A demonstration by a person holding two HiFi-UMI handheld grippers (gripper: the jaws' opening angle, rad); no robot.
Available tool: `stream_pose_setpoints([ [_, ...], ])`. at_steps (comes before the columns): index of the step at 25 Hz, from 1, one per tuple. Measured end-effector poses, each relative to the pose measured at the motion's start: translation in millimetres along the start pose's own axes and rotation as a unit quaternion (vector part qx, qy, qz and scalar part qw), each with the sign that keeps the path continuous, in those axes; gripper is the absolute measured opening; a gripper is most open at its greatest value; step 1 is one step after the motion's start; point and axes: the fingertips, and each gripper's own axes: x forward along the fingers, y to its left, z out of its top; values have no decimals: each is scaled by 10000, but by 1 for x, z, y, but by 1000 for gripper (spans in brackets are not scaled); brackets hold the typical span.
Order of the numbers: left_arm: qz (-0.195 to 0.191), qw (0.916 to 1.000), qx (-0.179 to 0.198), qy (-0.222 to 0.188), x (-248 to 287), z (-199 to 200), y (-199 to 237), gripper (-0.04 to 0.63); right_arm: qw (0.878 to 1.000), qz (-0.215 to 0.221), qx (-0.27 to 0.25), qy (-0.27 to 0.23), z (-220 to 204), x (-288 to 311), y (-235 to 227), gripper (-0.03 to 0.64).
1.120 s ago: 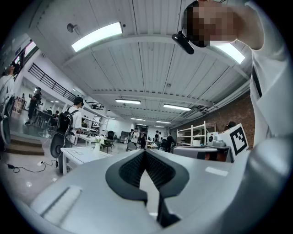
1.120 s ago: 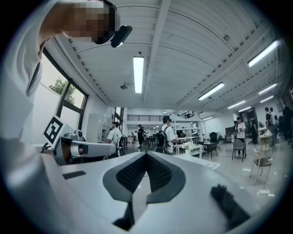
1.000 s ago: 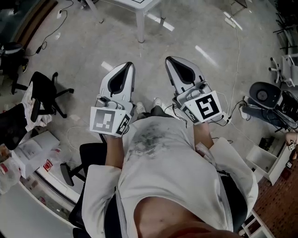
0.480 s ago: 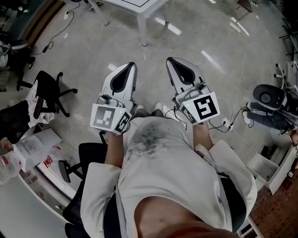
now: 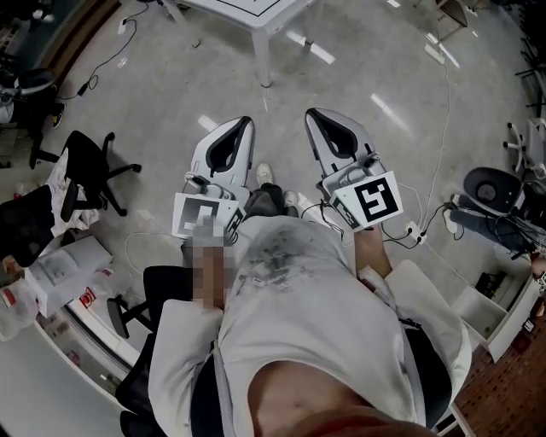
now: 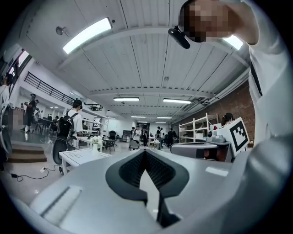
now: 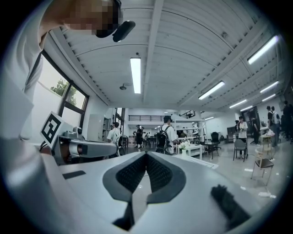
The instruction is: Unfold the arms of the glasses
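No glasses show in any view. I hold both grippers side by side in front of my chest, above the floor. In the head view the left gripper [image 5: 241,125] and the right gripper [image 5: 316,114] point forward toward a white table [image 5: 258,19]. Each marker cube sits near my wrists. In the left gripper view the left gripper [image 6: 145,152] has its jaws closed together with nothing between them. The right gripper [image 7: 146,155] looks the same in its own view, shut and empty.
A black office chair [image 5: 84,164] stands at the left, another chair [image 5: 152,290] behind me. Cables [image 5: 431,128] trail over the floor; a round machine [image 5: 488,182] sits right. Ahead are a white table with a vase [image 6: 81,156], shelving [image 6: 196,132] and several people.
The view has crept forward toward the white table and one foot has stepped out under the grippers. Both grippers keep their pose against my chest.
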Motion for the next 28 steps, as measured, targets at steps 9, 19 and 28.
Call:
stream_pose_setpoints([
  [9,-2,10000,-94,-2,40,-2,47,9,9999,-27,-21,122,-8,53,-27,17],
  [19,-69,9999,-145,-48,76,2,114,8,9996,-91,-106,229,-11,125,-46,16],
  [28,-106,9997,-191,-73,96,5,150,8,9993,-172,-186,279,-8,163,-58,17],
])
